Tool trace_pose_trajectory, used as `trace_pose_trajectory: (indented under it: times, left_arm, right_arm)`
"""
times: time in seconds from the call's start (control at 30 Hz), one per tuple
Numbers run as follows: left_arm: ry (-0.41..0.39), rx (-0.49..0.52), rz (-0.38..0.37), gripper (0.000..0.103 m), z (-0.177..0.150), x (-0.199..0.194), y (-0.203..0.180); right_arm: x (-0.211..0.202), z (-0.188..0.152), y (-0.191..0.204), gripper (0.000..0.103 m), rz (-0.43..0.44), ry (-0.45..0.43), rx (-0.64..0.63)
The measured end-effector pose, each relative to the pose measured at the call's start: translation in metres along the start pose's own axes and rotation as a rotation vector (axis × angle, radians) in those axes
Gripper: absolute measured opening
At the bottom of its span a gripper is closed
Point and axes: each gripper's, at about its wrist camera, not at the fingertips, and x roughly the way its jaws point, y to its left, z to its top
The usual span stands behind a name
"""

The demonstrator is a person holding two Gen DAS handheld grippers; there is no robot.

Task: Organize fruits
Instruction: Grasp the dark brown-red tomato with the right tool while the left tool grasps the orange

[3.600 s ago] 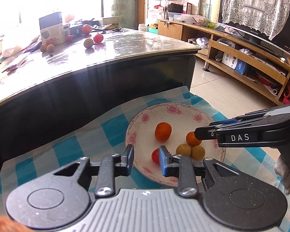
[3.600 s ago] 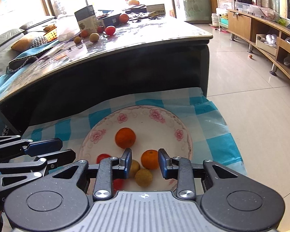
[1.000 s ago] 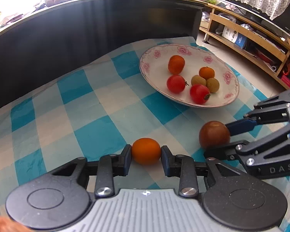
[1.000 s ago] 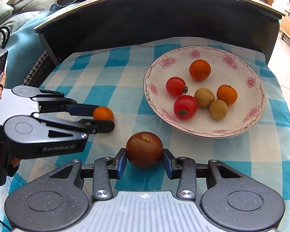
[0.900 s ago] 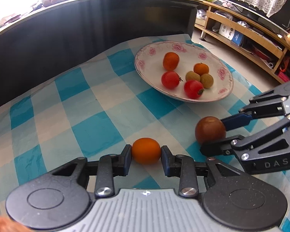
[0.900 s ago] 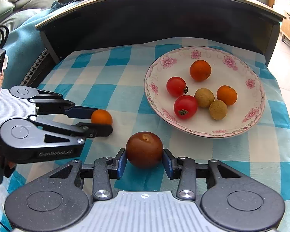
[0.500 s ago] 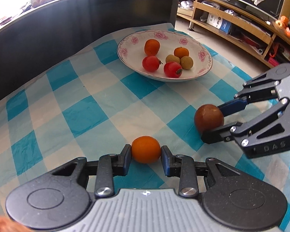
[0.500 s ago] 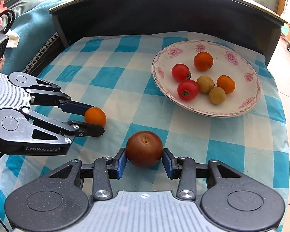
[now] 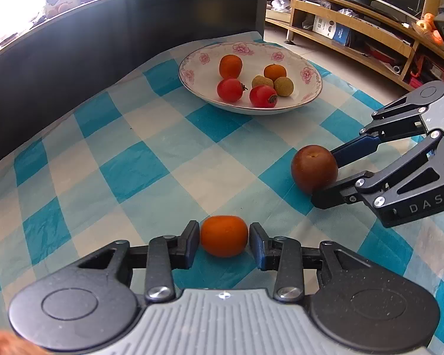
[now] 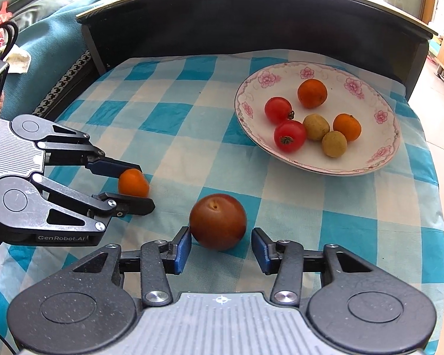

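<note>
On the checked cloth [image 9: 151,174], the left gripper [image 9: 224,238] is opening around an orange [image 9: 223,235] and the right gripper [image 10: 221,244] around a brown fruit [image 10: 218,221], pads parting from both, near the plate [image 10: 379,159].

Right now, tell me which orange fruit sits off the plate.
The small orange fruit on the checked cloth between the opening left jaws; the other two lie on the plate.

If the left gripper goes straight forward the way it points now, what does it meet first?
The small orange fruit lying between the opening jaws of the left gripper comes first. Since the gripper tilts downward, the checkered cloth just beyond would probably come next, though depth is unclear.
</note>
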Motion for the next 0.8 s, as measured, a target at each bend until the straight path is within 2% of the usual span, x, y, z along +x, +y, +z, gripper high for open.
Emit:
trace_pose_trajectory:
  times: [0.8]
  left_arm:
    - [0.003, -0.02, -0.004, 0.047, -0.0009, -0.0015, 0.0032]
  right_arm:
    - [0.008, 0.0094, -0.0028, 0.044, 0.024, -0.018, 0.064]
